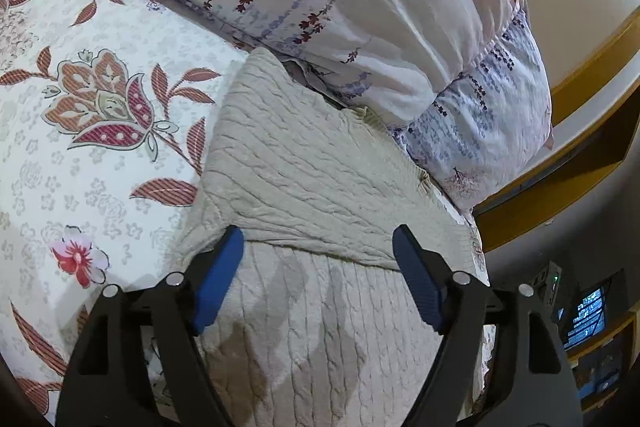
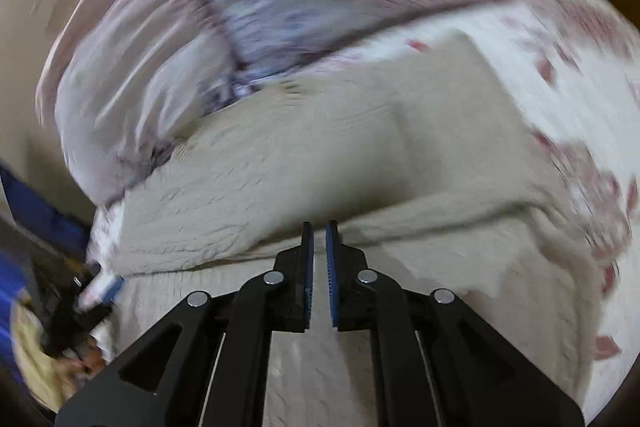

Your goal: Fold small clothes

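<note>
Pillow (image 2: 280,7) perhaps, motion-blurred beyond sweater (image 2: 280,163)

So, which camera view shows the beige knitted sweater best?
The left wrist view: the sweater is sharp there, its cable pattern and folded edge clear. The right wrist view shows the same sweater only blurred.

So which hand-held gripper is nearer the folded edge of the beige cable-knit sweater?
About level. The left hand-held gripper straddles the beige cable-knit sweater's fold, wide open; the right hand-held gripper points at it, nearly closed, empty.
</note>
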Demonstrator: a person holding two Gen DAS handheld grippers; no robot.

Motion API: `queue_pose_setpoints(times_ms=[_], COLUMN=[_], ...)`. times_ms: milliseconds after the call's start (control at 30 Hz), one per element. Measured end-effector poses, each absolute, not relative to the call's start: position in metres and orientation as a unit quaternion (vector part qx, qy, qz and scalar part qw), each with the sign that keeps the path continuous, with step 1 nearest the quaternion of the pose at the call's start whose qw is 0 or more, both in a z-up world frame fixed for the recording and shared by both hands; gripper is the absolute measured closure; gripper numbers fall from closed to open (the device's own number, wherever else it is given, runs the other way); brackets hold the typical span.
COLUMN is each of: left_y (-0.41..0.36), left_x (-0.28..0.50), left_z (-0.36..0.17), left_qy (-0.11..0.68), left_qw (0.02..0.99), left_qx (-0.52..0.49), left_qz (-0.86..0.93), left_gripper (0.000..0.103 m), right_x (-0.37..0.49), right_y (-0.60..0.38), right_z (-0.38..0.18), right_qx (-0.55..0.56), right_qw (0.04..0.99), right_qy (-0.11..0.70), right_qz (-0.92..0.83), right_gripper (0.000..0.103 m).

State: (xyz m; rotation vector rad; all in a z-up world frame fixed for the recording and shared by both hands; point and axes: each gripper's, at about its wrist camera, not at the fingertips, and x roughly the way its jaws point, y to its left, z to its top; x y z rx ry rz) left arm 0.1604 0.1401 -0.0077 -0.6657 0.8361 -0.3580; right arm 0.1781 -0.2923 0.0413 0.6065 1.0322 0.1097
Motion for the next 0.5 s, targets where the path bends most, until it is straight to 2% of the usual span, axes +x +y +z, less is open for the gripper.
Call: queue_pose_setpoints(times_ms=[33, 67, 200, 300, 367, 433, 500], left_y=[0.14, 0.141, 0.14, 0.138, 0.138, 0.138, 0.137], left_x=[0.16, 0.16, 0.16, 0.161, 0.16, 0.158, 0.153], left_z=[-0.008, -0.008, -0.009, -0.007, -0.006, -0.004, -0.001], left_qy=[0.396, 0.396, 0.396, 0.395, 0.396, 0.397, 0.396], left_qw=[0.845, 0.845, 0.846, 0.847, 0.848, 0.847, 0.848], left_qx=[-0.316, -0.317, -0.314, -0.31, -0.308, -0.306, -0.302], left_qz=[-0.171, -0.171, -0.172, -0.173, -0.173, -0.175, -0.179], left_gripper=[0.025, 0.025, 0.024, 0.022, 0.02, 0.02, 0.02], right_x=[0.177, 0.177, 0.188, 0.204, 0.207, 0.209, 0.207], right_y=[-0.304, -0.312, -0.328, -0.327, -0.326, -0.32, -0.316], right_z=[0.044, 0.048, 0.048, 0.035, 0.026, 0.02, 0.024], right_qx=[0.308, 0.318, 0.338, 0.328, 0.328, 0.322, 0.304], right_qw=[0.824, 0.826, 0.821, 0.817, 0.808, 0.807, 0.816], right_qy=[0.474, 0.465, 0.459, 0.474, 0.489, 0.495, 0.49], right_qz=[0.046, 0.037, 0.017, 0.017, 0.021, 0.024, 0.035], right_gripper=[0.062, 0.057, 0.057, 0.061, 0.071, 0.075, 0.092])
